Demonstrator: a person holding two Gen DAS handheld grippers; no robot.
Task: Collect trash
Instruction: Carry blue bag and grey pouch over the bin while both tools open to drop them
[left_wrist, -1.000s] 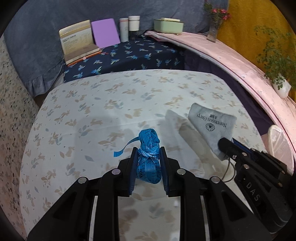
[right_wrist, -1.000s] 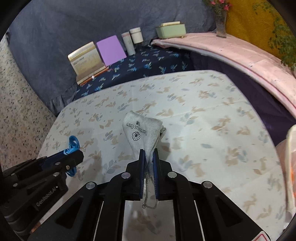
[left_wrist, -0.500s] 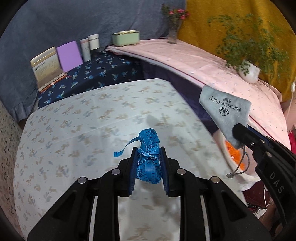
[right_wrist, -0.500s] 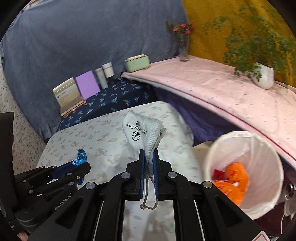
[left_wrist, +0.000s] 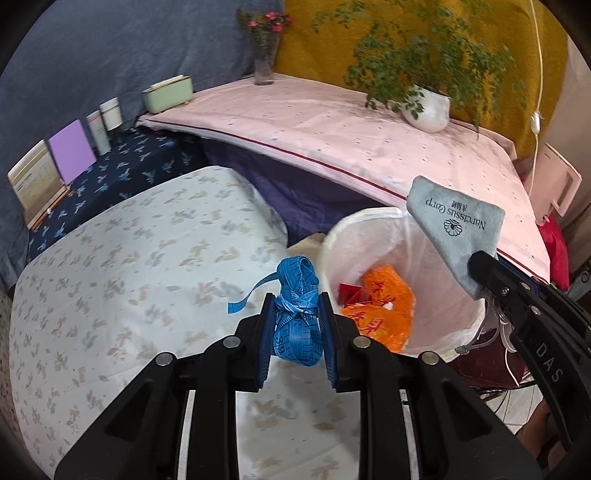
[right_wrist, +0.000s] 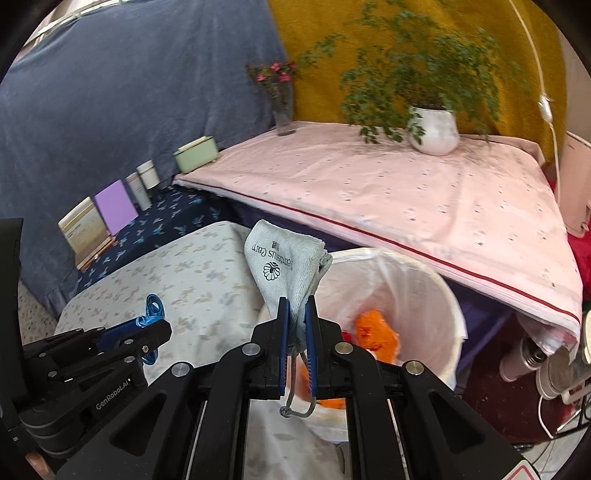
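Left wrist view: left claw (left_wrist: 296, 320) clamped on a bundled blue tape measure (left_wrist: 297, 314), above the floral tabletop (left_wrist: 129, 277), just left of the white-lined trash bin (left_wrist: 436, 280) holding orange scraps (left_wrist: 384, 306), possibly wrappers.

Right wrist view: right claw (right_wrist: 295, 325) nearly closed, pinching a grey pouch (right_wrist: 282, 258) by its lower end over the bin's near-left rim.

Left hand-held gripper (left_wrist: 297, 325) — matte black frame, blue finger pads, round silver screw heads along the linkage; white "GenRobot.AI" lettering on its side. Right hand-held gripper (right_wrist: 295, 328) — same black build, blue pads, silver screws; white "DAS" lettering.
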